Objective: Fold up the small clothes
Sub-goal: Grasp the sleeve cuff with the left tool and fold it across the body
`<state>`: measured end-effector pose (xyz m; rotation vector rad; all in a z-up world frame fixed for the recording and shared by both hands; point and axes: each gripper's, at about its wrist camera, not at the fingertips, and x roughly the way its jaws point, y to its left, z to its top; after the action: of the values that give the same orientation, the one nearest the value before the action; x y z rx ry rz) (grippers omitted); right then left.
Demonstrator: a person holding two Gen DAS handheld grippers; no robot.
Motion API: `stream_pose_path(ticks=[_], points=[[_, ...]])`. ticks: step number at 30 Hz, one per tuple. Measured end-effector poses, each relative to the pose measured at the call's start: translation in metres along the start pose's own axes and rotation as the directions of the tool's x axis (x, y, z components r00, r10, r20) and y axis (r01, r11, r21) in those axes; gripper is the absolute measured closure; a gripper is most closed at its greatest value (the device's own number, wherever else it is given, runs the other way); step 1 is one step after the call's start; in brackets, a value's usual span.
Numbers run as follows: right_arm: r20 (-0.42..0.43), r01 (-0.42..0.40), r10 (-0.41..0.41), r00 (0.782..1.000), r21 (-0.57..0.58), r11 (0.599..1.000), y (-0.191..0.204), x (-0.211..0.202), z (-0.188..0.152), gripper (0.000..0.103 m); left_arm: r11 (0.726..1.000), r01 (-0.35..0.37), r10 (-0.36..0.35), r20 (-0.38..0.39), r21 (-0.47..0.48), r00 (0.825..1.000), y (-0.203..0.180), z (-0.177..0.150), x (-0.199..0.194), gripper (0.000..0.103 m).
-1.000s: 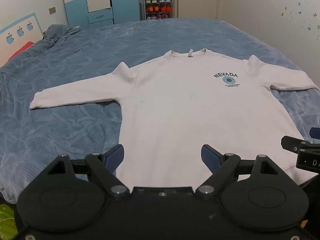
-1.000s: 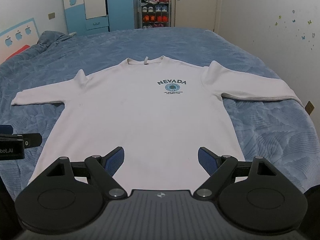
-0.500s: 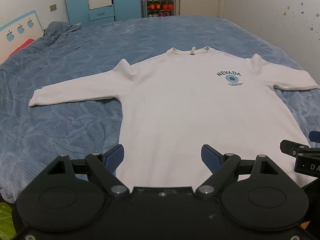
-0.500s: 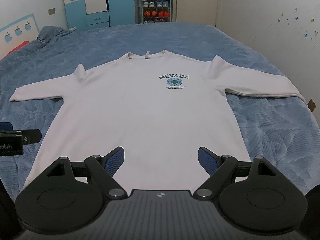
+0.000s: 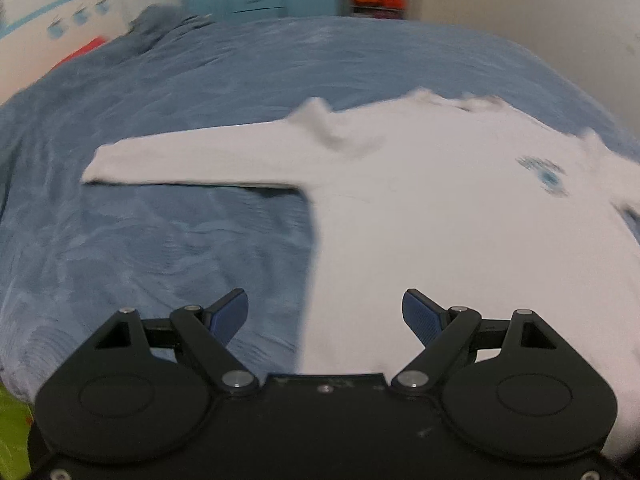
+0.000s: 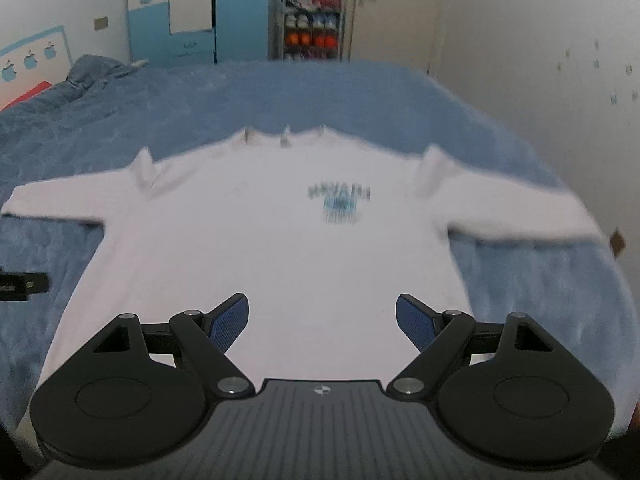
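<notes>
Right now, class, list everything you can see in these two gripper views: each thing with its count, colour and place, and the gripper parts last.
sweatshirt: one, white with a blue chest print, spread flat on the bed, sleeves out to both sides
bed: one, blue patterned cover, fills the middle of both views
wardrobe: one, blue and white, against the far wall
shoe rack: one, grey, holds shoes, beside the wardrobe
door: one, pale, right of the shoe rack
left gripper: one, black with blue pads, open, over the sweatshirt's left edge near the hem
right gripper: one, black with blue pads, open, above the hem
</notes>
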<state>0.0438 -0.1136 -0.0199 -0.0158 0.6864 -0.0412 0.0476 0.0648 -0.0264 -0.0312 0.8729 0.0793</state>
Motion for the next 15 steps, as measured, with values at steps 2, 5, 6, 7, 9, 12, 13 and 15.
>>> stream_pose_path(ticks=[2, 5, 6, 7, 9, 12, 13, 15], points=[[0.034, 0.018, -0.018, 0.999, -0.013, 1.000, -0.003, 0.014, 0.021, 0.005, 0.998, -0.038, 0.038, 0.009, -0.040, 0.999, 0.023, 0.015, 0.018, 0.017], [0.035, 0.020, -0.019, 0.999, -0.031, 0.999, -0.010, 0.044, 0.046, 0.005, 0.988, -0.114, 0.119, 0.043, -0.105, 0.992, 0.062, 0.043, 0.050, 0.017], [0.024, 0.022, -0.021, 0.999, -0.045, 0.999, -0.012, 0.055, 0.052, 0.005, 0.982, -0.134, 0.142, 0.053, -0.131, 0.988, 0.077, 0.051, 0.061, 0.017], [0.005, 0.027, -0.027, 1.000, -0.058, 0.998, -0.013, 0.067, 0.059, 0.005, 0.974, -0.157, 0.168, 0.055, -0.166, 0.984, 0.093, 0.060, 0.076, 0.017], [-0.032, 0.043, -0.046, 0.998, -0.090, 0.995, -0.016, 0.089, 0.070, 0.005, 0.946, -0.185, 0.203, 0.045, -0.266, 0.978, 0.131, 0.074, 0.106, 0.017], [-0.022, 0.062, -0.065, 0.998, -0.105, 0.993, -0.021, 0.110, 0.078, 0.005, 0.887, -0.210, 0.253, 0.053, -0.410, 0.966, 0.192, 0.087, 0.142, 0.017], [-0.014, 0.070, -0.072, 0.997, -0.110, 0.992, -0.023, 0.116, 0.079, 0.005, 0.869, -0.228, 0.278, 0.051, -0.440, 0.959, 0.211, 0.092, 0.152, 0.017], [-0.004, 0.100, -0.101, 0.995, -0.140, 0.985, -0.025, 0.123, 0.077, 0.005, 0.807, -0.281, 0.353, 0.043, -0.519, 0.935, 0.258, 0.104, 0.174, 0.017]])
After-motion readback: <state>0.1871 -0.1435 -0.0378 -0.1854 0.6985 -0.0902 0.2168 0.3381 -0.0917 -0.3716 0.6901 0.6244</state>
